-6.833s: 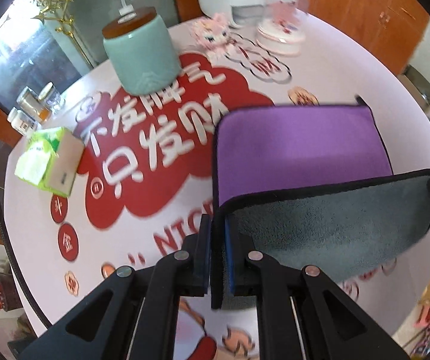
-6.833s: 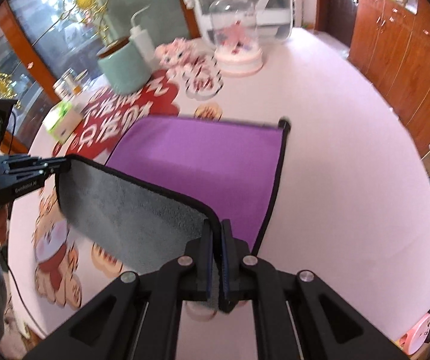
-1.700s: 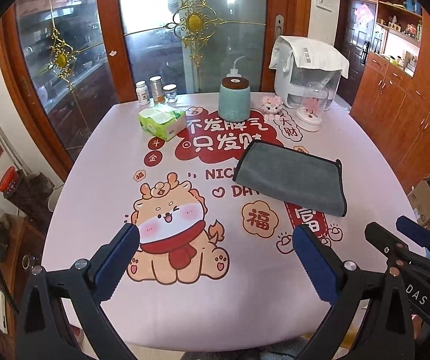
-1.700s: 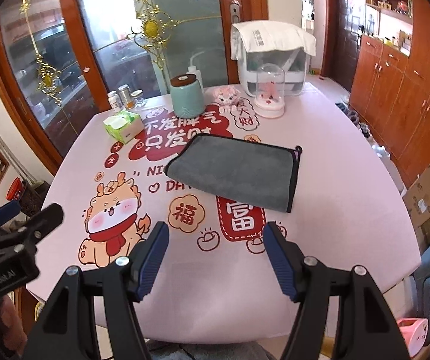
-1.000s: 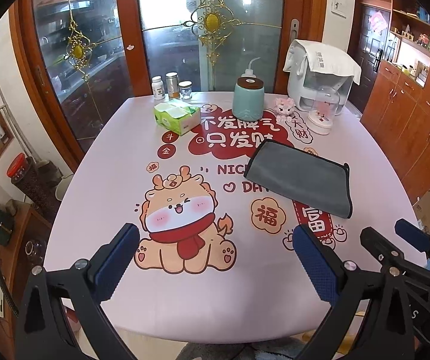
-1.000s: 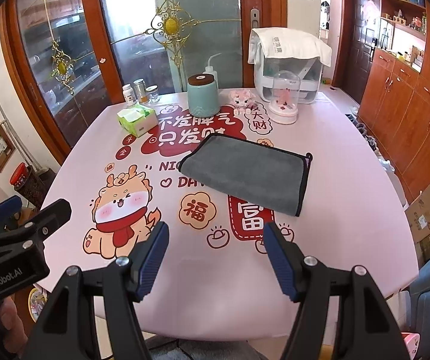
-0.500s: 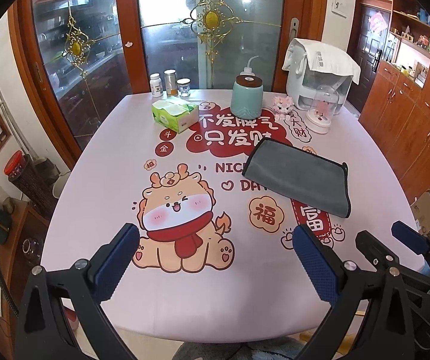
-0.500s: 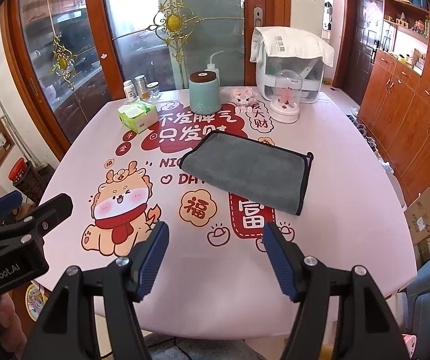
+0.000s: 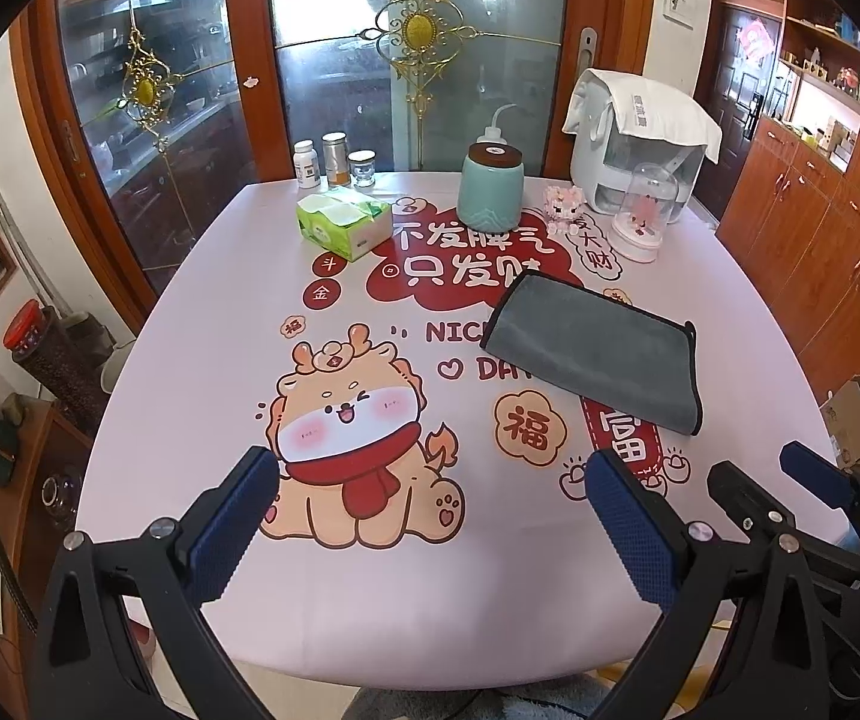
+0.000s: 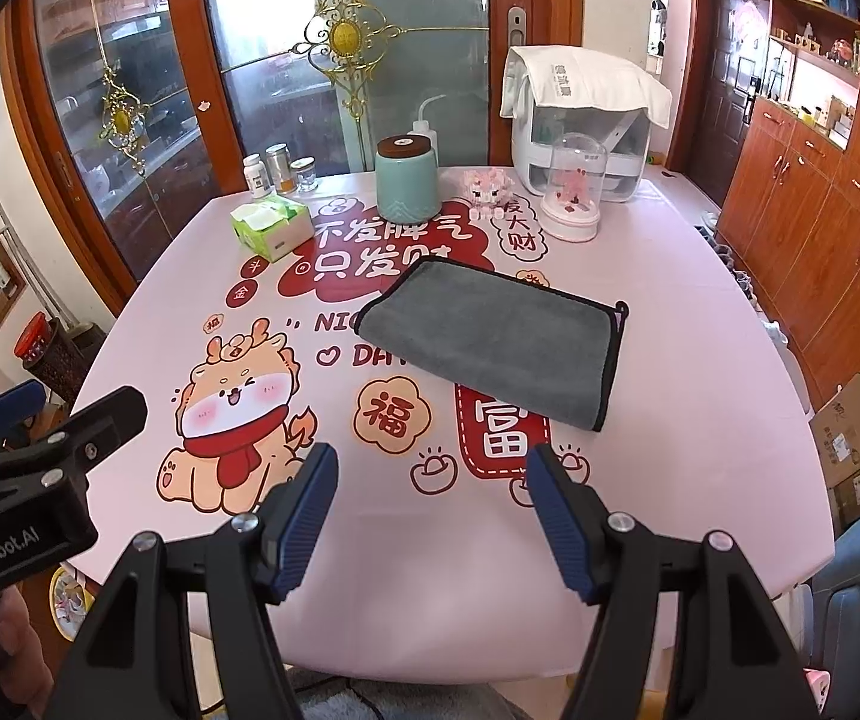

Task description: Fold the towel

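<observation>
Towel [image 10: 493, 339] lies mid-table [image 10: 700, 420] — jar [image 10: 407, 180] behind it, tissue box [image 10: 271, 228] to the left.

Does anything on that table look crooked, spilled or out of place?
Nothing spilled or damaged. The folded grey towel lies flat but at a slant to the table's edge, with a sliver of purple showing at its right corner.
</observation>
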{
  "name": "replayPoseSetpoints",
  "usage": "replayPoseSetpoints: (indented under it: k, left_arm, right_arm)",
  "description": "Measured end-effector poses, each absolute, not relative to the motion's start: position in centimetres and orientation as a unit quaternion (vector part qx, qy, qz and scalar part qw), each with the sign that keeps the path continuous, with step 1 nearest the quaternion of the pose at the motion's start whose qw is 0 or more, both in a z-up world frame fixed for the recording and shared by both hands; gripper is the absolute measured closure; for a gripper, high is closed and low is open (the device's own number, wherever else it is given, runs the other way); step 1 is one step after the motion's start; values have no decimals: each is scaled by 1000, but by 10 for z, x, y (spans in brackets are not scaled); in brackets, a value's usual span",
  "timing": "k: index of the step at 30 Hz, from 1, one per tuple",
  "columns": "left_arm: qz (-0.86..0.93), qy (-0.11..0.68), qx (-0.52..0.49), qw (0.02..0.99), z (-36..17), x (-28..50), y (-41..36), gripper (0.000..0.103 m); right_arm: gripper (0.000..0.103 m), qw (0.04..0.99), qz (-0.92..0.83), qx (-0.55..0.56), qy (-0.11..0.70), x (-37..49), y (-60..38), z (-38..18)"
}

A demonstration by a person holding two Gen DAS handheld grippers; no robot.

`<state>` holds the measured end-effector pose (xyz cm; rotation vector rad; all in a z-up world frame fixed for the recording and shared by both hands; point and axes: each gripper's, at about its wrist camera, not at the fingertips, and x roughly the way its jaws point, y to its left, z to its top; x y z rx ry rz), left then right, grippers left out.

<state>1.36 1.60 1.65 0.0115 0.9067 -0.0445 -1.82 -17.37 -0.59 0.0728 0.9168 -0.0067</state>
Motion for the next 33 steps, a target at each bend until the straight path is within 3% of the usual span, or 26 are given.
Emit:
replayPoseSetpoints:
  k: [33]
  left_arm:
    - [-24, 454, 10, 891, 2, 22, 15, 2]
  right_arm:
    - [37, 889, -1, 43, 456, -8, -176, -20]
